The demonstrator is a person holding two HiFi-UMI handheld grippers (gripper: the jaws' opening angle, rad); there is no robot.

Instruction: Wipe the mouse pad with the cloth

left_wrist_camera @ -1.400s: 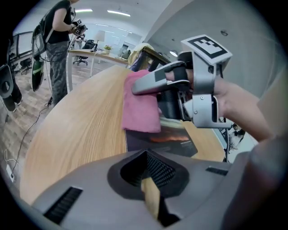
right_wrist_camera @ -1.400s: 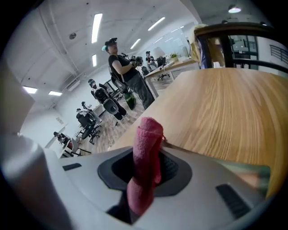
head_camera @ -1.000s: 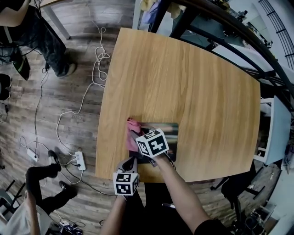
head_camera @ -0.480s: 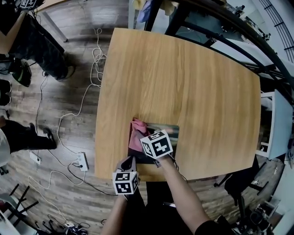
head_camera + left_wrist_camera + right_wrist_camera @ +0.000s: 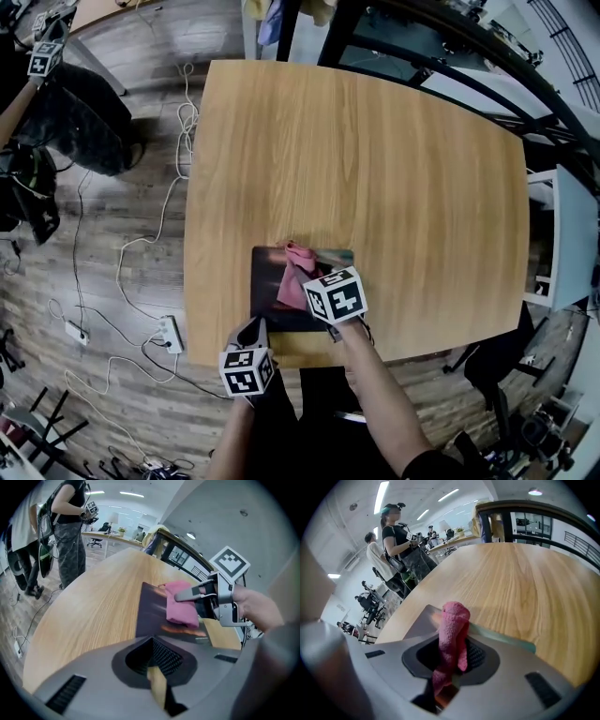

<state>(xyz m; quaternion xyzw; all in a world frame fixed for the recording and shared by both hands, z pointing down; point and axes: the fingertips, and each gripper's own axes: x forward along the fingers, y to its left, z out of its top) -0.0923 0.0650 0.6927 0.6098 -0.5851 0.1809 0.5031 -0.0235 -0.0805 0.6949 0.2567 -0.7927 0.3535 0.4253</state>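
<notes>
A dark mouse pad (image 5: 267, 291) lies near the front edge of the wooden table (image 5: 375, 159). My right gripper (image 5: 306, 279) is shut on a pink cloth (image 5: 294, 269) that rests on the pad's middle. In the right gripper view the cloth (image 5: 452, 630) sticks up from between the jaws of that gripper (image 5: 449, 670), with the pad (image 5: 421, 619) under it. My left gripper (image 5: 255, 330) hangs by the pad's front left corner, jaws shut with nothing seen between them. The left gripper view shows this gripper (image 5: 157, 679), the pad (image 5: 152, 613) and the cloth (image 5: 182, 609) held by the right fingers (image 5: 190, 593).
People stand on the wood floor at the left (image 5: 70, 522). Cables and a power strip (image 5: 170, 333) lie on the floor beside the table. A black railing (image 5: 450, 47) runs behind the table and a white piece of furniture (image 5: 562, 244) stands at the right.
The right gripper has dragged the pink cloth from the pad's left edge rightward to its middle. The left gripper has stayed near the front edge.
</notes>
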